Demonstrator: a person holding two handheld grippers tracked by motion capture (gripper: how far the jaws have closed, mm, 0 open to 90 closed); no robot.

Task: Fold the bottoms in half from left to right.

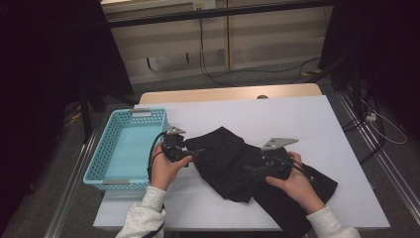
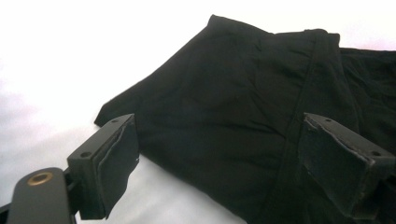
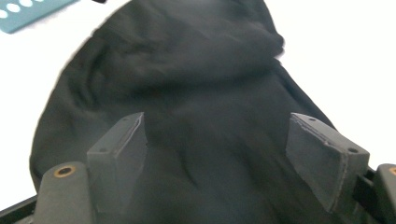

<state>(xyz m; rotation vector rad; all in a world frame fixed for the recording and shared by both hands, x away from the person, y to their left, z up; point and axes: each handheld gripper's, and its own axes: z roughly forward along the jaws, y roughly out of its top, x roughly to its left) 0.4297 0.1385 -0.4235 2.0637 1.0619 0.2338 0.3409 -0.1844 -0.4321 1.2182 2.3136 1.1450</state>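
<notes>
Over the black garment (image 1: 237, 163), both tongs (image 1: 195, 152) (image 1: 250, 169) gape empty, its lower edge cut off by the table's edge.

Pale grey fleece sleeves (image 1: 144, 213) are worn. Each black gripper (image 1: 177, 148) is topped by a grey three-cornered plate (image 1: 280, 143); a black cable (image 1: 152, 153) is trailed.

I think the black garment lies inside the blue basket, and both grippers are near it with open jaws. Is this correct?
Not quite. The black garment lies on the white table, to the right of the blue basket, not inside it; the high view shows this. The rest holds: the left gripper and the right gripper are by the garment, jaws open.
</notes>
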